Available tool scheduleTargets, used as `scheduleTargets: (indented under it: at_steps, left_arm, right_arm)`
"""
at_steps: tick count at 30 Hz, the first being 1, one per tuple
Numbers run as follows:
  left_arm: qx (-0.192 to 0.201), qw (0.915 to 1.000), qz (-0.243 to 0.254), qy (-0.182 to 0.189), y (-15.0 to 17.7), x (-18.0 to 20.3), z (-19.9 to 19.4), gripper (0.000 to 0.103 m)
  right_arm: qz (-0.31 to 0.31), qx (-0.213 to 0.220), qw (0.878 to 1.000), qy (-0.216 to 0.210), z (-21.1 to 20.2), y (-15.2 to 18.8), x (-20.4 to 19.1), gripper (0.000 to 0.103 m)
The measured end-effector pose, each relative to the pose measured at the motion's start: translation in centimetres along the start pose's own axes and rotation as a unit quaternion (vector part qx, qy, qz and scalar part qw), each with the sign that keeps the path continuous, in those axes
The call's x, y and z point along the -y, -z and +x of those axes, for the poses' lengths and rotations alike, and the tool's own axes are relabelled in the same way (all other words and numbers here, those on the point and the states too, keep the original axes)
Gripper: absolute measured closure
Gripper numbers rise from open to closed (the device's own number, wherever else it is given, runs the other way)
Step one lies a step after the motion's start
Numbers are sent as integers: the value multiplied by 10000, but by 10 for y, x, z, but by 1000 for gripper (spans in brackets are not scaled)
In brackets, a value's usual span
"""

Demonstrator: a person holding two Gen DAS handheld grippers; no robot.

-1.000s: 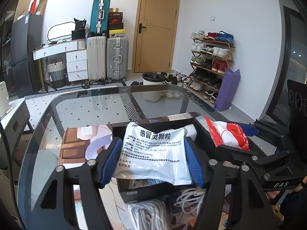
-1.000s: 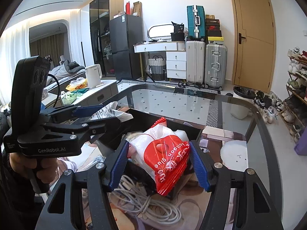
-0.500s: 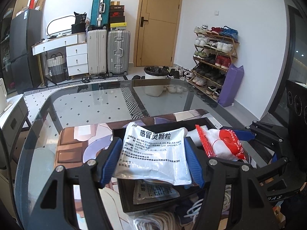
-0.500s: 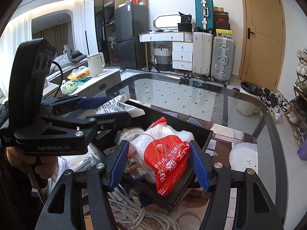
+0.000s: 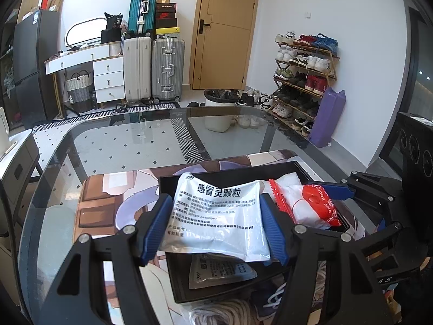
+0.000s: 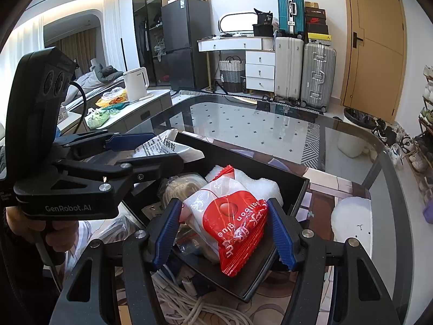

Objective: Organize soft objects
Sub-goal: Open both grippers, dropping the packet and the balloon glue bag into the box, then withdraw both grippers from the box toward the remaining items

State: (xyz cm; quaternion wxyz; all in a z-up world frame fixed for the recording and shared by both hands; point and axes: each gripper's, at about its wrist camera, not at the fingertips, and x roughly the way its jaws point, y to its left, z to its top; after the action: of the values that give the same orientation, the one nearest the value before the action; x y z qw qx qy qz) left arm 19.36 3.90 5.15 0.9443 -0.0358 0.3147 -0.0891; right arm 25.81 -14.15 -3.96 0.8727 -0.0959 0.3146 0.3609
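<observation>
My left gripper (image 5: 213,227) is shut on a silver-white medicine sachet (image 5: 216,216) with black Chinese print, held above a black open box (image 5: 176,281). My right gripper (image 6: 224,230) is shut on a red-and-white balloon-glue packet (image 6: 230,224), held over the same box (image 6: 295,187). The packet also shows in the left wrist view (image 5: 308,205), and the sachet in the right wrist view (image 6: 165,149). Inside the box lie another sachet (image 5: 219,270), white foam (image 6: 259,184) and a clear bag (image 6: 178,187).
The box sits on a printed mat (image 5: 108,189) on a glass table (image 5: 121,140). White cables (image 6: 189,306) lie on the mat at the box's near side. A white round patch (image 6: 351,219) of the mat is right of the box.
Both grippers, each still holding its packet, have pulled back and risen a little over the box, so more of the box's inside shows. The grips have not changed.
</observation>
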Motion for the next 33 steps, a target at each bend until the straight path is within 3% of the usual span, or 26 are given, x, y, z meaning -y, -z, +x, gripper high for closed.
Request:
scheduleTargets:
  at_steps: [7, 9, 12, 14, 15, 17, 20, 22, 33]
  left_arm:
    - [-71, 9999, 95, -5, 4, 5, 3, 38]
    - [-69, 9999, 101, 14, 4, 7, 3, 38]
    - [-71, 9999, 110, 36, 4, 8, 3, 37]
    - [-90, 9999, 122, 35, 5, 10, 2, 32]
    - [-117, 9999, 91, 46, 6, 10, 2, 24]
    - [-118, 9998, -22, 150, 8, 9, -1, 21]
    - [-45, 9997, -87, 219, 9, 10, -8, 12]
    - [62, 9998, -39, 165, 9, 12, -16, 0]
    - [100, 9999, -49, -129, 36, 12, -49, 0]
  right_arm:
    - [-128, 123, 9996, 200, -8, 1, -3, 27]
    - [-94, 164, 9996, 224, -14, 3, -1, 16]
    - [9, 239, 9994, 263, -23, 6, 2, 15]
    - [81, 261, 9991, 319, -27, 9, 5, 13]
    - [108, 267, 9990, 341, -29, 10, 6, 7]
    - [159, 276, 9989, 351, -34, 14, 7, 1]
    - [232, 312, 9987, 338, -44, 24, 7, 1]
    - [279, 290, 9986, 338, -48, 30, 7, 1]
    - [743, 5, 9964, 404, -56, 64, 11, 1]
